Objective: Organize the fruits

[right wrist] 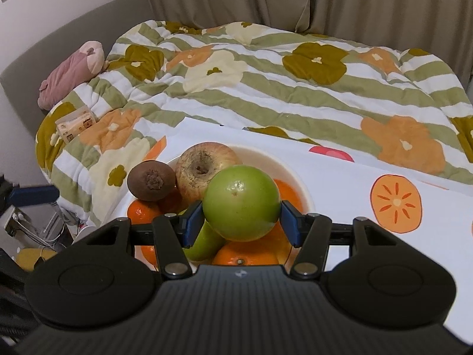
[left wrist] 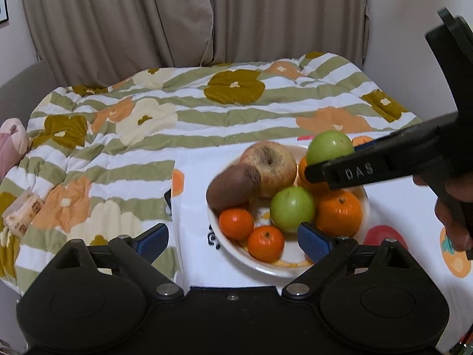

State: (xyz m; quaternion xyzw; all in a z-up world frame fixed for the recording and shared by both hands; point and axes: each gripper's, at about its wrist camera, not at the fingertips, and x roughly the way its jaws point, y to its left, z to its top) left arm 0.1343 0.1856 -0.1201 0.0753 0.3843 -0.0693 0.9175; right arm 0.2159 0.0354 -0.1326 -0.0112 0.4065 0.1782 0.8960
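A white plate (left wrist: 267, 266) on a white fruit-print cloth holds a wrinkled apple (left wrist: 272, 167), a brown kiwi (left wrist: 232, 188), a green apple (left wrist: 292, 208), and several oranges (left wrist: 339, 211). My right gripper (right wrist: 241, 222) is shut on a second green apple (right wrist: 241, 202) and holds it just above the fruit on the plate (right wrist: 298, 177). That apple (left wrist: 329, 146) shows in the left wrist view with the right gripper (left wrist: 334, 164) reaching in from the right. My left gripper (left wrist: 233, 241) is open and empty at the plate's near edge.
A floral striped quilt (left wrist: 177, 112) covers the bed behind the cloth. A tissue pack (left wrist: 22, 214) and a pink plush toy (left wrist: 11, 142) lie at the left. Beige curtains (left wrist: 207, 14) hang behind.
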